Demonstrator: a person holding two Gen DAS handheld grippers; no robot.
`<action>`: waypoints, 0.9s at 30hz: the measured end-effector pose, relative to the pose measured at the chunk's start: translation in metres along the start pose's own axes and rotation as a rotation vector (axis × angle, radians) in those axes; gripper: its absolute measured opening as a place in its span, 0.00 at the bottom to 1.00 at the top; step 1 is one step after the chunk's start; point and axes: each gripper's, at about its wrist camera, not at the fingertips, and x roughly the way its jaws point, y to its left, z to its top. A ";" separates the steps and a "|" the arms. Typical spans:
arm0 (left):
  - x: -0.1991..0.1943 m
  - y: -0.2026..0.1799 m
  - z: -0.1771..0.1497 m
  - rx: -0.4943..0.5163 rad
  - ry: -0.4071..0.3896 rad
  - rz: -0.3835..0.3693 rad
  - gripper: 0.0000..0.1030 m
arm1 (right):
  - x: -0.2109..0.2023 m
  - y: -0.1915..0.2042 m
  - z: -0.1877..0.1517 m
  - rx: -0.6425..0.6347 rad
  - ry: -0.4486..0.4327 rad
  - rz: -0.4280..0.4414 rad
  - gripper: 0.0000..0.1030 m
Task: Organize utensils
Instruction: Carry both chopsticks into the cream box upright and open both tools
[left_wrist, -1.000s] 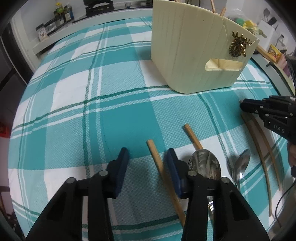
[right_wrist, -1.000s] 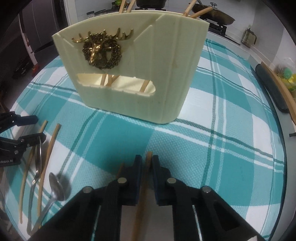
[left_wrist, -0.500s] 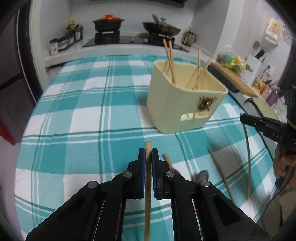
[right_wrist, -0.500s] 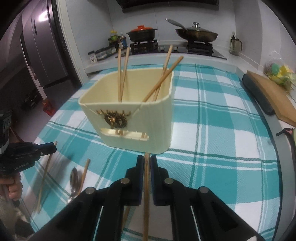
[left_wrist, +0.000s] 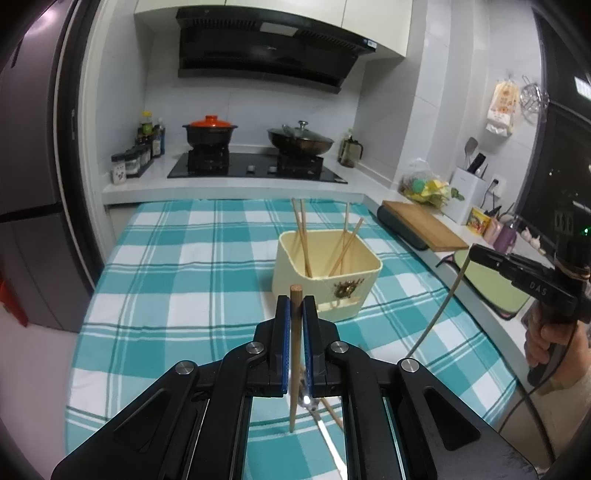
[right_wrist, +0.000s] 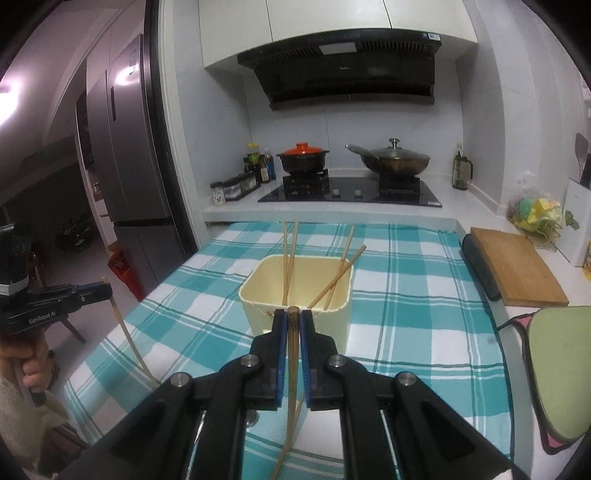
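My left gripper (left_wrist: 295, 306) and right gripper (right_wrist: 292, 321) are matte black with silver screws and blue pads (left_wrist: 282, 325); my bare hand (left_wrist: 546, 343) shows white "DAS" lettering above.

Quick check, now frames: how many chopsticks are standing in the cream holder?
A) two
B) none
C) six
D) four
D: four chopsticks stand in the cream holder, two upright at its left and two leaning at its right, in both wrist views. Each gripper also holds one more outside it, the left gripper and the right gripper.
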 end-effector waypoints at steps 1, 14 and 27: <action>-0.003 -0.001 0.003 0.000 -0.012 0.000 0.05 | -0.004 0.003 0.003 -0.006 -0.015 -0.003 0.07; -0.013 -0.017 0.100 0.025 -0.124 -0.048 0.04 | -0.019 0.011 0.081 -0.023 -0.167 -0.013 0.07; 0.121 -0.032 0.165 0.018 -0.031 -0.018 0.04 | 0.080 -0.010 0.151 -0.044 -0.106 -0.036 0.07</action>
